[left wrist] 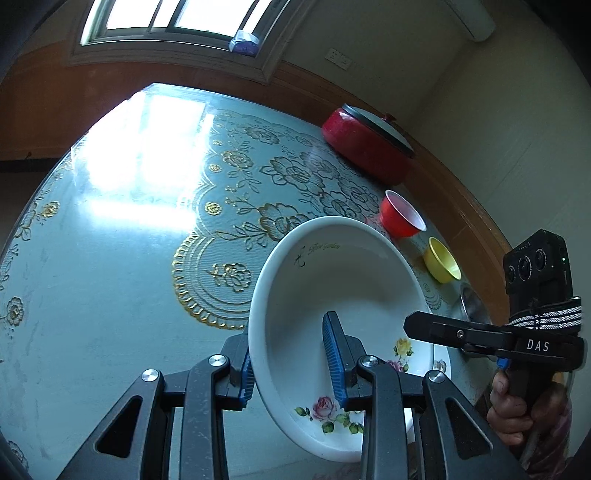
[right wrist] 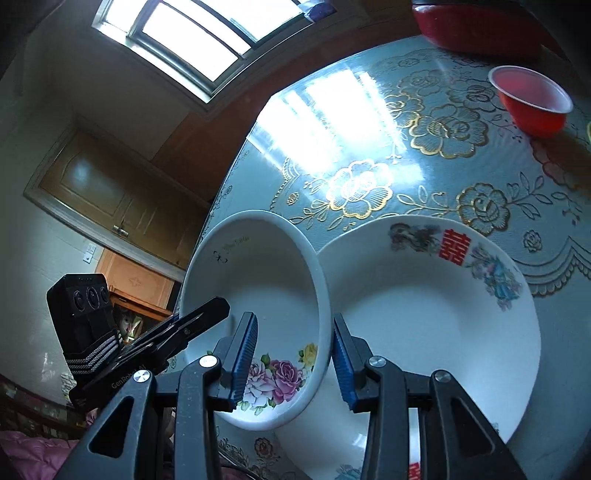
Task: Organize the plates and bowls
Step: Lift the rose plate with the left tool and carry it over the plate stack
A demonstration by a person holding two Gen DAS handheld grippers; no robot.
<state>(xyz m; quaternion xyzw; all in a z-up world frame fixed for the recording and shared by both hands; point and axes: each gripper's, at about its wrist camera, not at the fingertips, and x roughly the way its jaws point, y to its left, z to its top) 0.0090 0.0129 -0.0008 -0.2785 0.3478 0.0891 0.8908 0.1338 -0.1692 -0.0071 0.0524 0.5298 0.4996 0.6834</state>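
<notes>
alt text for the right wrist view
The right gripper and left gripper together hold a white rose-printed bowl tilted above a larger white plate on a floral tablecloth; a red bowl sits beyond.

We see daylight from the window [left wrist: 173, 18] glaring hard off the table [left wrist: 110, 295]; frames stay sharp, fisheye edges bend and darken, room corners dim.

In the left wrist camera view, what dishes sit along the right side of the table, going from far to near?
Red pot with lid → red bowl → yellow bowl → a metal dish, partly hidden.
</notes>
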